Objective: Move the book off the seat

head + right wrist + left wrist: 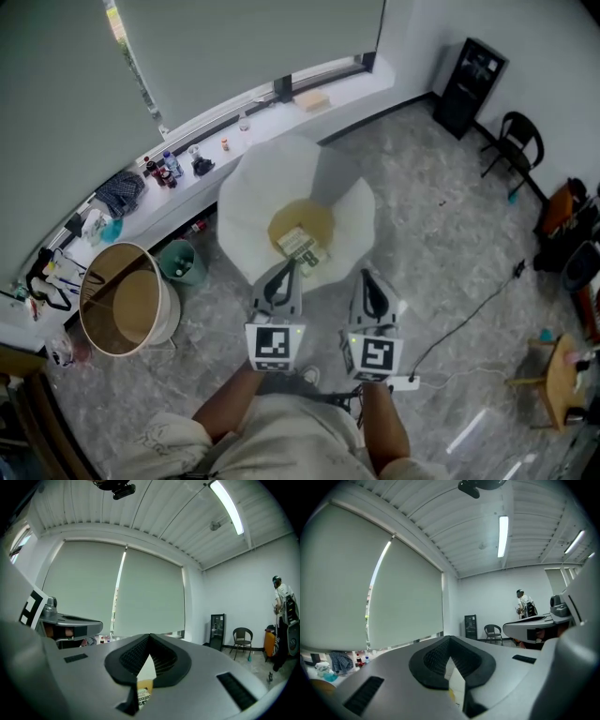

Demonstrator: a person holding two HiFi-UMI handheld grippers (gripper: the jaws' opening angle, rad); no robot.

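The left tongs [292,265] and right tongs [366,276] are closed on nothing. The book [300,246] is located on the yellow seat [317,216], just beside the left tongs.

Showing two grippers, left gripper [292,264] and right gripper [367,275], one book [300,246], one white seat [255,192], one round tub [171,314], one green bin [184,263], one black chair [520,141], one black cabinet [472,86].
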